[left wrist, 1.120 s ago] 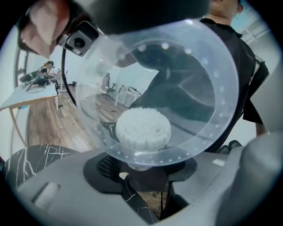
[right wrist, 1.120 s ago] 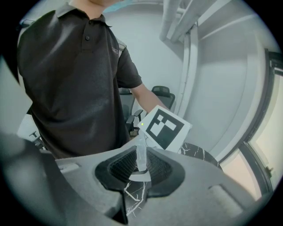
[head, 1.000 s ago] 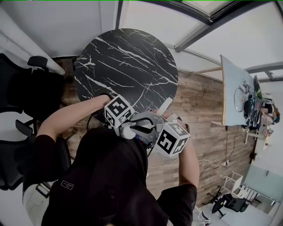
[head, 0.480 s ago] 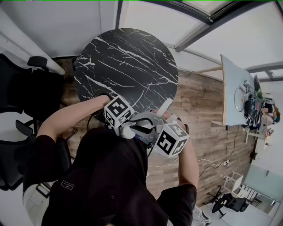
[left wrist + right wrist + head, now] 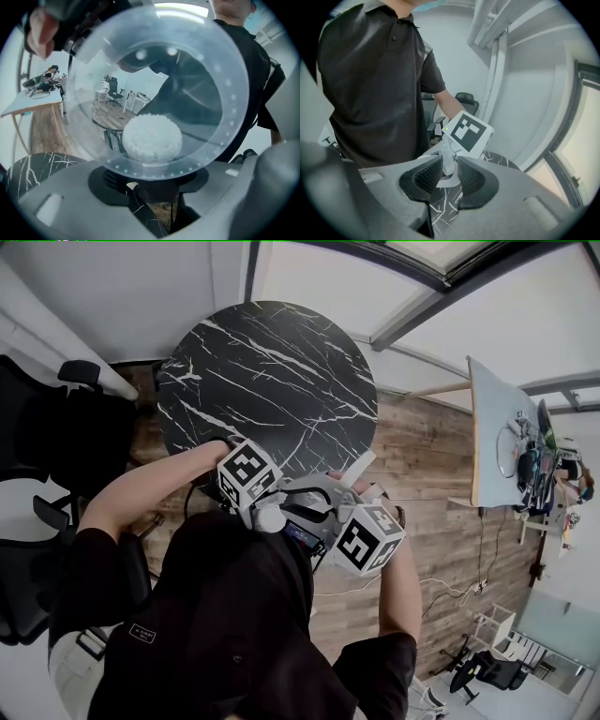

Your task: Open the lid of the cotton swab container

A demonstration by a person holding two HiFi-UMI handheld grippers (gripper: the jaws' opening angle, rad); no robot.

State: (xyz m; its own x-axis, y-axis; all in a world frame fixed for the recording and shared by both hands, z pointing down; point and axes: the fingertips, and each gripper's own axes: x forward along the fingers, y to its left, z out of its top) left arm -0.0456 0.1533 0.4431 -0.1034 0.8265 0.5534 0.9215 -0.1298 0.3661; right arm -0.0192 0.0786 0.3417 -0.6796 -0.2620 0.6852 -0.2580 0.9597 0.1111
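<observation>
The cotton swab container (image 5: 187, 84) is a clear round tub that fills the left gripper view end-on, with a white bundle of swab tips (image 5: 152, 138) inside. My left gripper (image 5: 150, 187) is shut on its lower wall. In the head view both grippers meet close to the person's chest, above the near edge of the round table, the left gripper (image 5: 267, 507) on the left. My right gripper (image 5: 450, 174) faces the left one, its jaws just opened a little wider. A thin pale piece (image 5: 449, 161) stands in the narrow gap, not pressed. The lid itself I cannot make out.
A round black marble table (image 5: 272, 371) stands on a wooden floor (image 5: 422, 484) in front of the person. Black office chairs (image 5: 56, 427) are at the left. A white desk (image 5: 497, 437) with clutter is at the right. The person's black shirt (image 5: 375, 84) fills the left of the right gripper view.
The right gripper's marker cube has tilted and shifted slightly, and the pale strip above it has moved a little to the right. The left gripper has hardly moved.
</observation>
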